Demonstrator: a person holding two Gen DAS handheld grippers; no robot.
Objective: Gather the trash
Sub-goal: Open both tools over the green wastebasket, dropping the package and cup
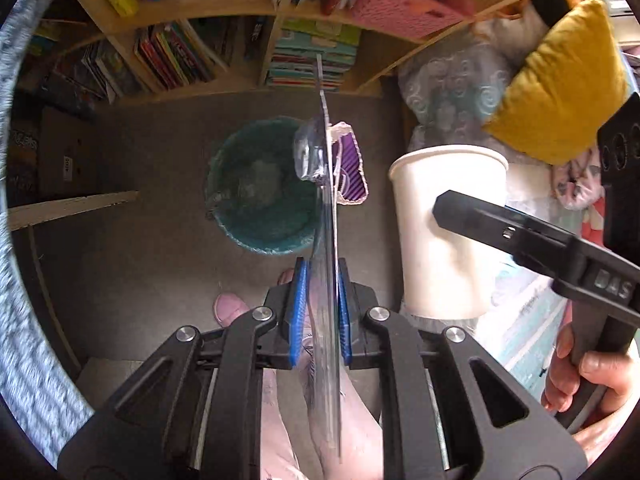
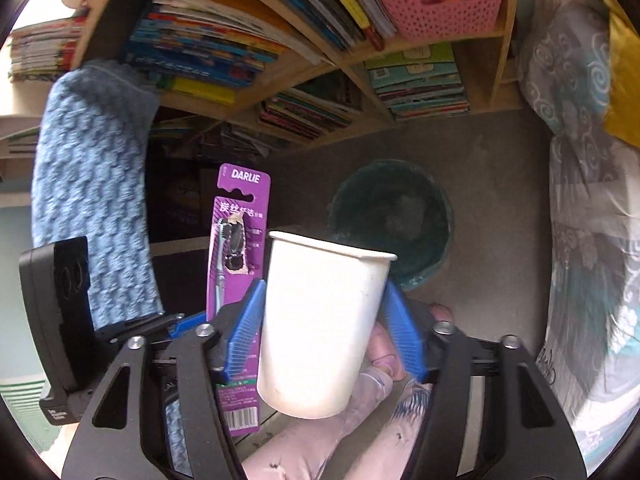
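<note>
A purple toothbrush pack stands edge-on between the blue pads of my left gripper, which is shut on its lower part; its printed face shows in the right wrist view. A white paper cup sits tilted between the pads of my right gripper, which stands open, with a gap along the cup's lower right wall. The same cup appears to the right in the left wrist view, one right finger across it. A teal-lined bin stands on the floor below and ahead of both.
A wooden bookshelf full of books runs behind the bin, with a pink basket. Patterned bedding and a yellow pillow lie to the right. A blue towel hangs left. The person's slippered foot is near the bin.
</note>
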